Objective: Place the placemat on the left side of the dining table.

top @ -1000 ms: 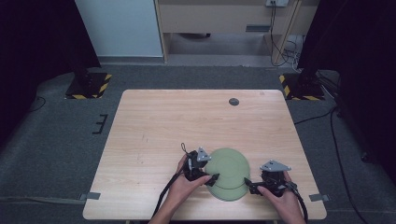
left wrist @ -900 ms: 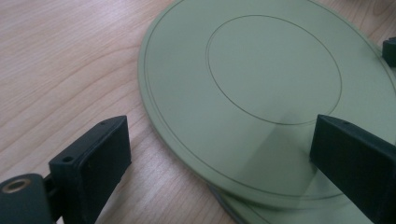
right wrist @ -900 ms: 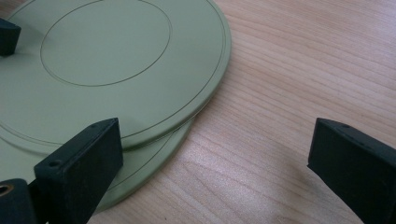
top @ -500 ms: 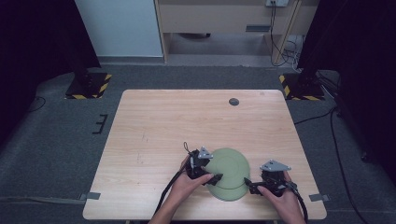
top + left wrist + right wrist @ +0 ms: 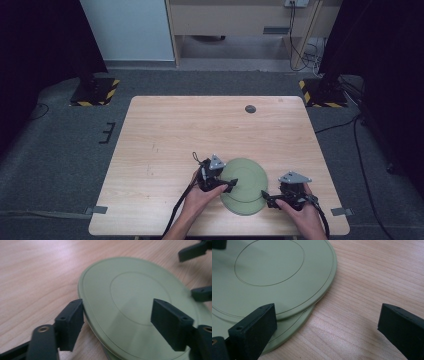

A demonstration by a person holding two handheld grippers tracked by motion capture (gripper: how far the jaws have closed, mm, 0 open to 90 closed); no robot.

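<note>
A small dark disc [image 5: 250,108] lies near the far edge of the table [image 5: 165,130], well apart from the work area; nothing stands between it and the grippers. Two green plates, upper plate [image 5: 132,305] stacked offset on lower plate [image 5: 287,333], lie near the table's near edge. The left gripper [image 5: 220,186] has its jaws wide open, straddling the upper plate's left rim without clamping it. The right gripper [image 5: 267,199] has its jaws wide open, one over the plates' edge, the other over bare table, holding nothing.
</note>
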